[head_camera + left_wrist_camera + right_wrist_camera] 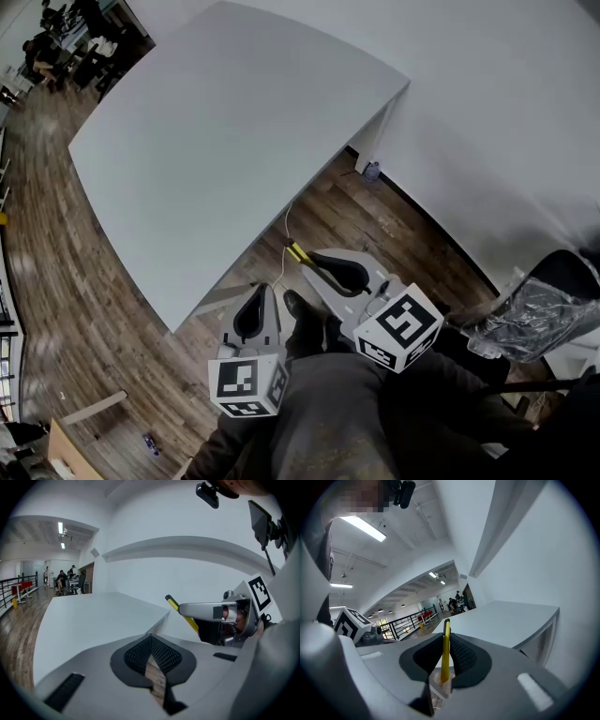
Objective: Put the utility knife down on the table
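Observation:
A yellow utility knife (pixel 298 252) (pixel 446 651) stands on edge between the dark pads of my right gripper (pixel 311 263) (pixel 446 638), which is shut on it. Its tip pokes out past the jaws, in the air just off the near edge of the white table (pixel 234 141) (pixel 511 616). The left gripper view shows the knife (pixel 180 611) slanting out of the right gripper (pixel 206 609). My left gripper (pixel 261 291) (pixel 151 638) is shut with nothing in it, its pad tips touching, held below the table's near edge (pixel 93 616).
Wooden floor (pixel 84 309) lies around the table. A white wall (pixel 506 112) rises on the right, with a small bottle (pixel 372 171) at its foot and a thin cable (pixel 286 220) nearby. A dark chair with a plastic bag (pixel 530 317) stands at right. People sit far off (pixel 47 42).

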Demonstrator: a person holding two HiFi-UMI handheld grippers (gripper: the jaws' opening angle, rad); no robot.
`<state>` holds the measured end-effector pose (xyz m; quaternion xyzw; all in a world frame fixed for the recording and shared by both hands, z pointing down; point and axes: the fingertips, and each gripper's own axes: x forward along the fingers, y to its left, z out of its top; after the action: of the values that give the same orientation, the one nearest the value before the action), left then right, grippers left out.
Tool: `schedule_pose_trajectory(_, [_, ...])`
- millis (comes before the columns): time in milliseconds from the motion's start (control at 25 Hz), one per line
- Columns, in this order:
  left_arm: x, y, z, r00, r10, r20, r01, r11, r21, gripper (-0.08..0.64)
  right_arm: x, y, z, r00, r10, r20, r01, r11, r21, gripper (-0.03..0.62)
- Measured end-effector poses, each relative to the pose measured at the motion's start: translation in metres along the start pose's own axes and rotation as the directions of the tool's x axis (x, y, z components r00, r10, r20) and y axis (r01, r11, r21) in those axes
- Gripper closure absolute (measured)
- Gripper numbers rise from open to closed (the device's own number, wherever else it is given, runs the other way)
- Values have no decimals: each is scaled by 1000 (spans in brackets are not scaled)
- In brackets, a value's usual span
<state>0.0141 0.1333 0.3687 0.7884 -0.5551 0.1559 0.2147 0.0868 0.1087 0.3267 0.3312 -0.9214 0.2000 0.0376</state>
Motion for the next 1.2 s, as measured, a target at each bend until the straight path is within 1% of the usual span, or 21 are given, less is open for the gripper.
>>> schedule_pose_trajectory(160, [14,12,5,1000,-16,2,16,1000,-3,557,19,-9,5,1000,-10,-7,10,1000,-8,546])
schedule_pose_trajectory(360, [29,33,8,1000,0,5,0,999,-47,557,42,-20,9,999,-4,-37,3,1000,-11,546])
schedule_pose_trajectory(560, [34,70,22,1000,3,9,-2,997,-77,557,82,-13,22,998,3,-70,-5,1000,-27,546])
schedule_pose_trajectory(680, [39,93,27,1000,15,12,-14,996,-84,557,108,-11,23,996,12,-92,-15,999,-34,546])
schedule_pose_trajectory(840, [47,124,24,1000,25,8,-25,995,-93,557,141,-6,16,994,28,-105,-33,998,-50,546])
schedule_pose_trajectory(1000, [52,141,32,999,29,19,-27,995,-98,557,156,-5,27,994,24,-105,-32,997,-68,546])
schedule_pose_trajectory(1200, [55,150,40,999,31,21,-29,994,-109,557,167,-9,38,994,16,-110,-25,996,-81,546])
